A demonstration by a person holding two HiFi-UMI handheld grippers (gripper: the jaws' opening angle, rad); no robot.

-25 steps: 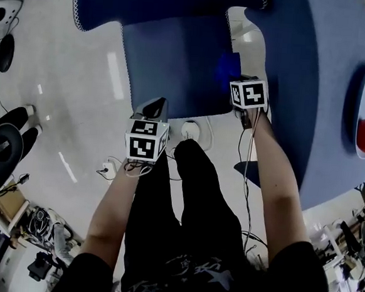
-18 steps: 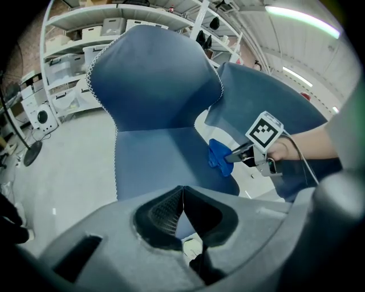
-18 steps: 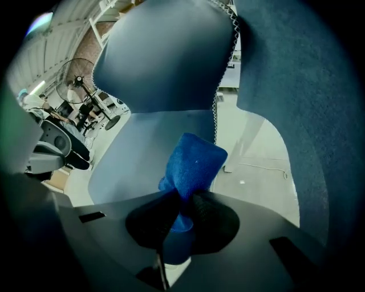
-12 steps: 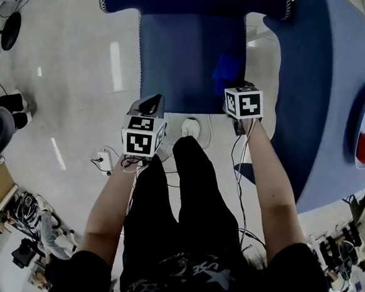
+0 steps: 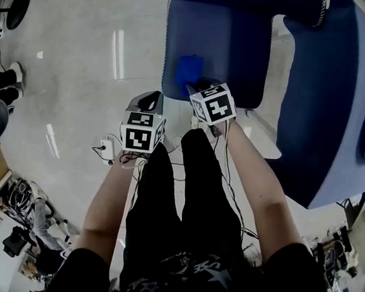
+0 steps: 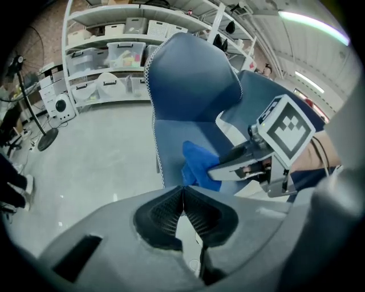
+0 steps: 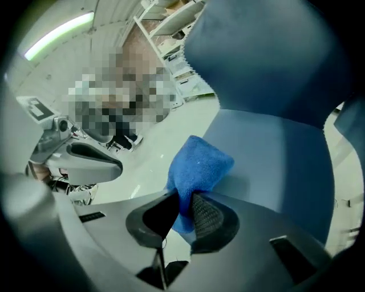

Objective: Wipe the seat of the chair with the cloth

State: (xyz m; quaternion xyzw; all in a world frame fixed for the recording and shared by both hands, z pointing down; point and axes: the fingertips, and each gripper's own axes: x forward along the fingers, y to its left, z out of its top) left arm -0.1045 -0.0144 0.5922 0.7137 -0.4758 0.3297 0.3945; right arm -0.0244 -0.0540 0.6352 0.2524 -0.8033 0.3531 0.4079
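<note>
We log the right gripper point(image 7: 186, 206) clamped on the blue cloth point(image 7: 199, 164), held over the chair seat point(image 7: 274, 154) near its front corner. The left gripper point(image 6: 182, 197) is pressed closed and empty, just off that corner.

A lab workspace: shelves point(image 6: 108, 41) of storage bins point(image 6: 122, 54), floor cables point(image 5: 123, 161).

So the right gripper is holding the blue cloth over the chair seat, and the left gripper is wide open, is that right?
Not quite. The left gripper is shut, its jaws pressed together with nothing between them, as the left gripper view shows. The rest stands: the right gripper is holding the blue cloth over the chair seat.
</note>
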